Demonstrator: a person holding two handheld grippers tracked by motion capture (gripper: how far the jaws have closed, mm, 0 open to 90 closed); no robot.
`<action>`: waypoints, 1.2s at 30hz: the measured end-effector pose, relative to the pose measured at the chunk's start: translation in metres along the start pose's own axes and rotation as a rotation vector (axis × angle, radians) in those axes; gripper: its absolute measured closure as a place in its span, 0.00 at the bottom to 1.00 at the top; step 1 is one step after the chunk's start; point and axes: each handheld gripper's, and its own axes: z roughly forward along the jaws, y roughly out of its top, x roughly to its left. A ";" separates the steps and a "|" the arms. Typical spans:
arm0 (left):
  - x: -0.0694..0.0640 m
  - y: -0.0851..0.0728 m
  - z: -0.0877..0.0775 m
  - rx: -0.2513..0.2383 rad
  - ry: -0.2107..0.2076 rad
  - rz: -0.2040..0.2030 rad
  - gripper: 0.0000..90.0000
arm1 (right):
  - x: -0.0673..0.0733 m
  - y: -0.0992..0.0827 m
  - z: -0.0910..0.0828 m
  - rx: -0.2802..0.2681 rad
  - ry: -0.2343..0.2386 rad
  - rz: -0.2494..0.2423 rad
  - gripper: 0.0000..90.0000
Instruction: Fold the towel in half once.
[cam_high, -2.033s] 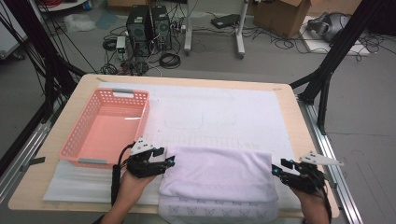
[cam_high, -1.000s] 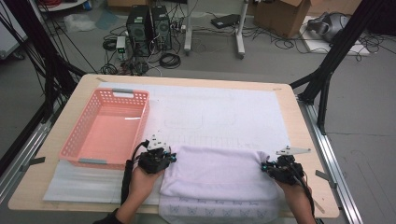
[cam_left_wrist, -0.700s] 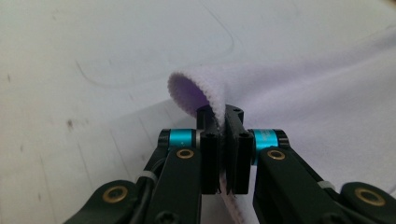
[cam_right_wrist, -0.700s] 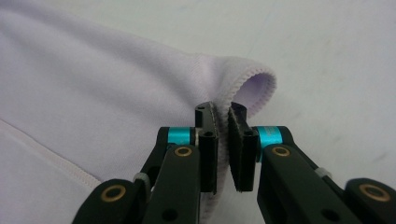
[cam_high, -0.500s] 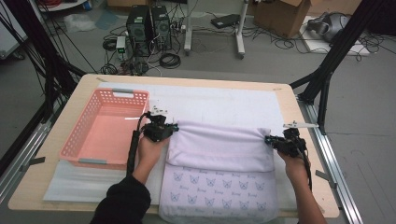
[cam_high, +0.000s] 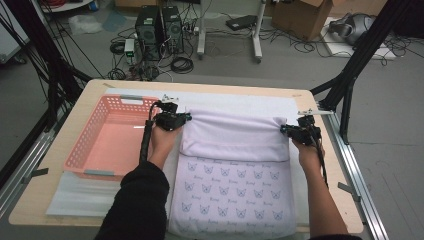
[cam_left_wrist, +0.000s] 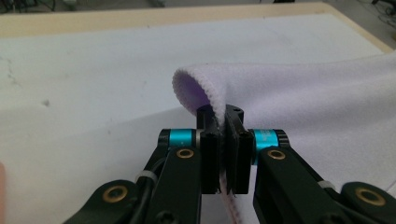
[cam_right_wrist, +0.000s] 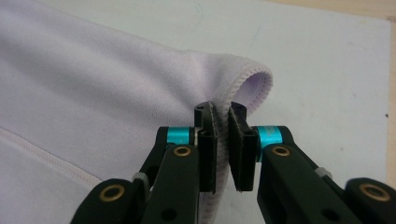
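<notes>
The pale lilac fleece blanket (cam_high: 235, 170) with its little butterfly print looks light, soft and floppy, sagging between its corners, so the stitched hem at the corners seems the sensible place to pinch it. The left gripper (cam_high: 186, 117) and right gripper (cam_high: 284, 129) each have their jaws closed on a corner of its upper layer. Two seconds ago both hands sat at the near edge of the surface; now the layer is drawn away from the person, baring the printed part beside the pink plastic basket (cam_high: 112, 140).
</notes>
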 end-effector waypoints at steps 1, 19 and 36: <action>0.001 0.002 0.001 0.000 0.004 0.005 0.95 | -0.001 0.002 0.003 0.001 0.001 0.003 0.93; -0.004 0.001 -0.011 0.018 0.009 -0.009 0.56 | 0.005 0.013 0.017 -0.016 0.001 0.039 0.64; -0.028 -0.048 -0.017 0.100 -0.039 0.044 0.58 | 0.005 -0.018 -0.012 0.058 0.084 0.023 0.67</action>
